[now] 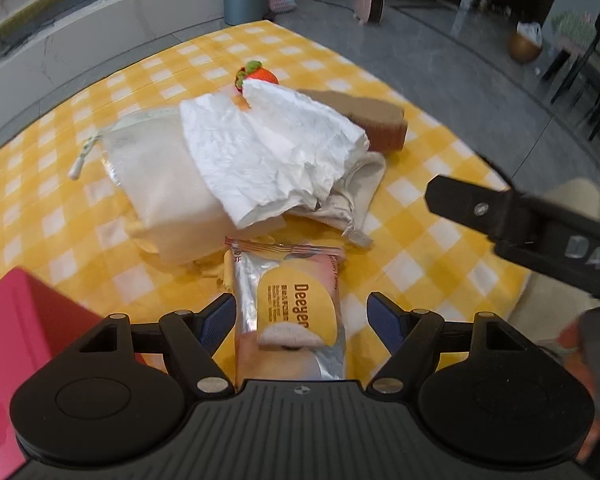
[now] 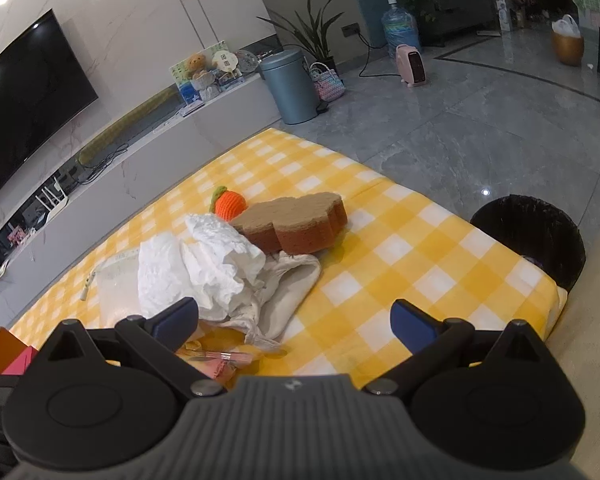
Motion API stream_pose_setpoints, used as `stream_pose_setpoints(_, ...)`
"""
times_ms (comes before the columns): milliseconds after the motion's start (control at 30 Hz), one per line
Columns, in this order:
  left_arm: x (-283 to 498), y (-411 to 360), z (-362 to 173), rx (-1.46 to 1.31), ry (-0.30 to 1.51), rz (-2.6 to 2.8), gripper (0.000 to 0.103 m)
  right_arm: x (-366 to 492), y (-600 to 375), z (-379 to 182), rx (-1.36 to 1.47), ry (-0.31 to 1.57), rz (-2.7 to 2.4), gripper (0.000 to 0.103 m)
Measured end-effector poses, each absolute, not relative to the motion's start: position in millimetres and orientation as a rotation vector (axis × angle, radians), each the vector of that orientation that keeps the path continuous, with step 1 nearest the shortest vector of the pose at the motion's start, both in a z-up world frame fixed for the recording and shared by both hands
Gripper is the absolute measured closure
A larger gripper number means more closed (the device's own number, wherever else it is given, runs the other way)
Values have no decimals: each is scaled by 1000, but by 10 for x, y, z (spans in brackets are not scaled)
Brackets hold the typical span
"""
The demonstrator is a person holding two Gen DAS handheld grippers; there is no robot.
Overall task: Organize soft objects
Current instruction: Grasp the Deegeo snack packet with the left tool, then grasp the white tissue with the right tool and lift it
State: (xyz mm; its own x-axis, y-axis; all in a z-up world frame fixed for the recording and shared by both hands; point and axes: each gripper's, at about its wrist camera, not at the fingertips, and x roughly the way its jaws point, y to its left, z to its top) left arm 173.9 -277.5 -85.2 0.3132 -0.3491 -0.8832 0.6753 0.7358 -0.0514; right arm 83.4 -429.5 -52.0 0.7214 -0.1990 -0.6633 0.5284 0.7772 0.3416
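The left gripper (image 1: 302, 318) points steeply down, jaws wide and clear either side of the snack packet (image 1: 290, 312) on the tablecloth (image 1: 420, 240), while the right gripper (image 2: 296, 320) hovers open, empty, near the tissue (image 2: 204, 268).

Soft, even indoor light; strong fisheye bend in both views.

The yellow check cloth (image 1: 440, 208) is brightly lit with faint shadows. Ceiling lamps glint on the marble wall (image 2: 140, 20) and on the grey floor (image 2: 485, 192). The left wrist view is smeared: the pink heater (image 1: 369, 4) and the red box (image 1: 24, 344) are blurred. The right wrist view is sharper. The TV (image 2: 24, 108) curves at the edge, and the corners go black.
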Motion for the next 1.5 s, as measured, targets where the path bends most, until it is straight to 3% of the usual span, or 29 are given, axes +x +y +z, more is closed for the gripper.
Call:
stream_pose_setpoints(433, 1957, -3030, -1186, 476, 1148, -620, 17, 818, -4344, -536, 574, 647, -417, 3)
stream_pose_setpoints(600, 2030, -2957, -1236, 379, 1204, -608, 36, 791, -4350, -513, 575, 631, -414, 3)
stream_pose_setpoints(733, 2038, -2896, -1216, 348, 1225, -607, 43, 795, -4349, -516, 575, 636, -414, 3)
stream_pose_setpoints(1500, 1822, -2615, -1263, 281, 1129, -583, 43, 1400, -4054, -583, 432, 642, -164, 8)
